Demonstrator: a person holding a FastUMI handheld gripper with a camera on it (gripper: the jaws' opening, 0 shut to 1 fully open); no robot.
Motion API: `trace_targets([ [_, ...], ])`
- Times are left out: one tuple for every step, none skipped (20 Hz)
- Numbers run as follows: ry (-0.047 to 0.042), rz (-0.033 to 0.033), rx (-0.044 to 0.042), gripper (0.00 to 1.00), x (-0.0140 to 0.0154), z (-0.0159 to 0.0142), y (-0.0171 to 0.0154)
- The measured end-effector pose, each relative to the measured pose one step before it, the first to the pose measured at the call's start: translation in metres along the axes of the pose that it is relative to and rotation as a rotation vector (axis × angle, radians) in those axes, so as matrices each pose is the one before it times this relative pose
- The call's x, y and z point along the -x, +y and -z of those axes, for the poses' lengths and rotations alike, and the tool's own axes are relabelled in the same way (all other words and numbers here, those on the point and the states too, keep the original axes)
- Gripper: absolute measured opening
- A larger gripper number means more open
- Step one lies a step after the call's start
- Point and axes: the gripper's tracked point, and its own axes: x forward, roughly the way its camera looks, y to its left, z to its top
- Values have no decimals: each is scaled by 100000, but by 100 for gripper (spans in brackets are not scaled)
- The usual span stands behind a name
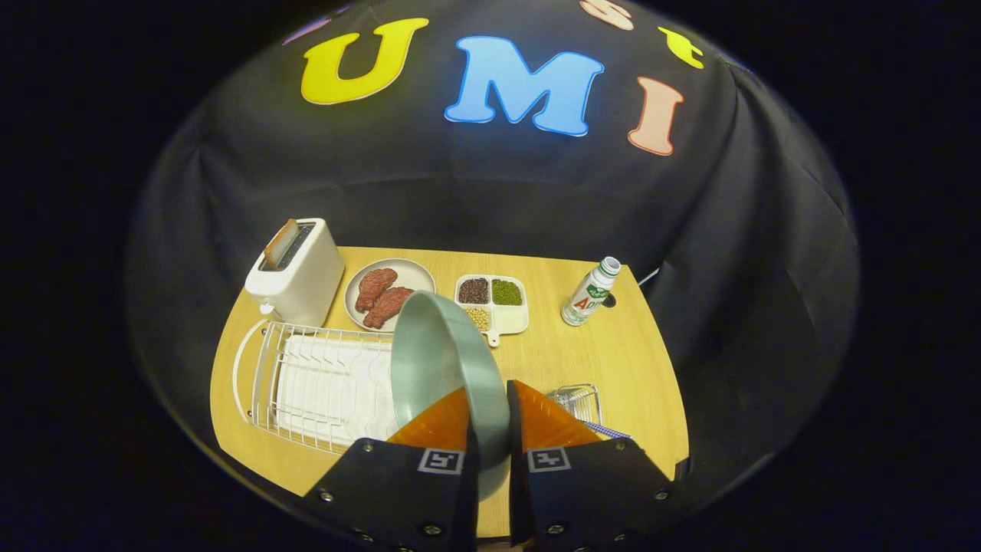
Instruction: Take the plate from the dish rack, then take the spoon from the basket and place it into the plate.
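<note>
A grey-green plate [441, 360] stands on edge between my fingers, held up above the wooden table. My gripper [488, 429] is shut on its rim, one finger on each face. The white wire dish rack [306, 383] lies just left of the plate, with a white drip tray inside it. A small wire basket [579, 402] sits to the right of my fingers, partly hidden behind the right one. A blue checked handle [609, 432] pokes out beside it; the spoon itself is not clearly visible.
At the back of the table stand a white toaster [295, 272] with toast, a plate of meat slices [383, 295], a divided tray of beans [494, 303] and a small white bottle [590, 291]. Bare wood [613, 353] lies between bottle and basket.
</note>
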Motion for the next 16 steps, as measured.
trace_targets([
  [-150, -1190, -864, 16, 545, 491, -644],
  [176, -1534, -1439, 16, 457, 372, -623],
  [354, -1857, -1427, 16, 333, 578, -632],
  [528, -1257, -1169, 16, 186, 466, -572],
  [454, -1901, -1249, 16, 204, 658, -726],
  [491, -2328, -1825, 16, 137, 611, -457],
  [717, -2738, -2355, 16, 109, 562, -366],
  [506, -2841, -2078, 16, 177, 540, -342],
  [350, -3063, -1721, 16, 19, 672, -416],
  [-195, -2630, -1117, 16, -6, 576, -543],
  [30, -1635, -810, 16, 31, 788, -719],
  [-480, -1369, -1087, 16, 67, 624, -684],
  [-391, -1824, -850, 16, 83, 790, -542],
  [-177, -2445, -607, 16, 122, 757, -412],
  [187, -2561, -802, 16, 75, 933, -406],
  [4, -2753, -1116, 16, 152, 873, -303],
])
